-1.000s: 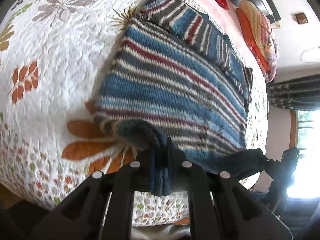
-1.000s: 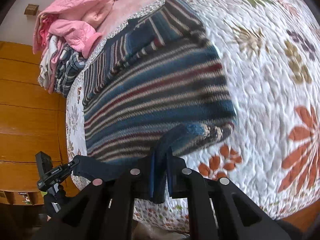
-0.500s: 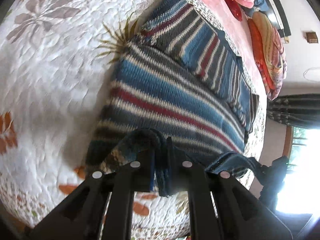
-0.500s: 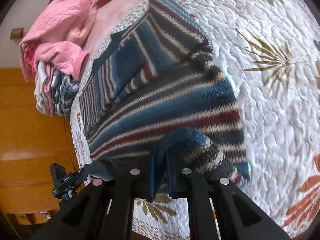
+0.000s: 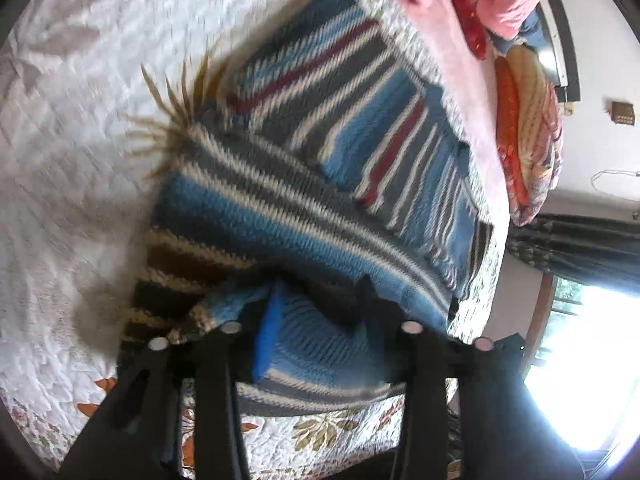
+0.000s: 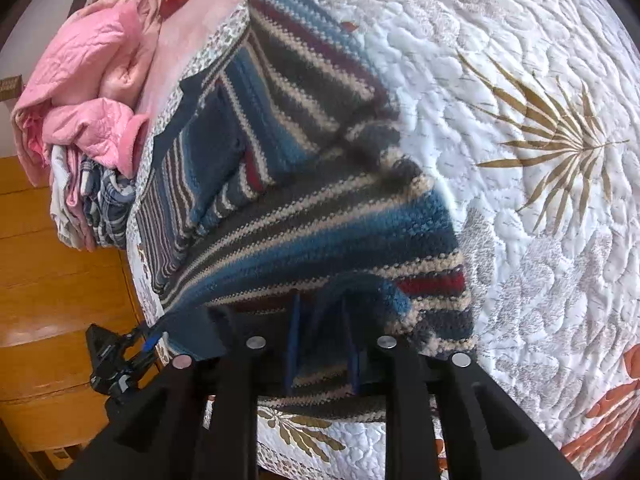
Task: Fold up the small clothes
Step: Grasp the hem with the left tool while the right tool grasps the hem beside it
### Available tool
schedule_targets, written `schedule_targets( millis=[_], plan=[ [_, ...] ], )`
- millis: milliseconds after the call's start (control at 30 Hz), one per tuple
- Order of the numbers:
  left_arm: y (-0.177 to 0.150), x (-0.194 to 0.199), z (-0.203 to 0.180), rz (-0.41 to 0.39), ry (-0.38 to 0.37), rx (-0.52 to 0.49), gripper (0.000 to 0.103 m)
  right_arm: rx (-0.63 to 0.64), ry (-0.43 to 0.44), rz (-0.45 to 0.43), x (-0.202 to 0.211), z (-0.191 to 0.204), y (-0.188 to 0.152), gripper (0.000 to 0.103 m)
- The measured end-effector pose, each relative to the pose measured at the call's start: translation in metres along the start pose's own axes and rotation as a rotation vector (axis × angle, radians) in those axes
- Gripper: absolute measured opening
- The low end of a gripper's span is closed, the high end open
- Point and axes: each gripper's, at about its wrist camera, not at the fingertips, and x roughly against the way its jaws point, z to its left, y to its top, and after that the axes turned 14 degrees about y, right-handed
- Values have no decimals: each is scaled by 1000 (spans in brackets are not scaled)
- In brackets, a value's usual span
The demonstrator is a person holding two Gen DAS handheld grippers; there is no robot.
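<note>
My left gripper (image 5: pixel 320 320) and right gripper (image 6: pixel 320 336) have both let go, jaws spread. The striped sweater (image 5: pixel 288 200) lies on the floral quilt (image 6: pixel 540 160), hem doubled over at six o'clock; one more fold probably remains.

Your left matte-black plastic hand-held gripper (image 5: pixel 320 320) shows four round silver screw heads across its angular frame and a bright blue pad on one finger (image 5: pixel 265 336). Your right hand-held gripper (image 6: pixel 320 336) matches it, with thin dark-blue finger pads (image 6: pixel 294 340).
</note>
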Motion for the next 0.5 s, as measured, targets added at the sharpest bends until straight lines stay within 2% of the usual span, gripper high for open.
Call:
schedule_targets(
  millis=[67, 133, 267, 400, 500],
  plan=[
    [2, 12, 0, -40, 16, -13, 46, 17, -66, -33, 7, 4, 2, 44],
    [5, 19, 1, -70, 39, -33, 47, 43, -81, -70, 17, 9, 3, 44],
    [4, 17, -7, -90, 98, -109, 51, 132, -79, -76, 21, 24, 5, 47],
    [-2, 3, -30, -121, 223, -308, 57, 285, -100, -21, 5, 50, 5, 59],
    [-5, -8, -41, -149, 290, -427, 61, 407, -166, 37, -15, 63, 4, 60]
  ],
)
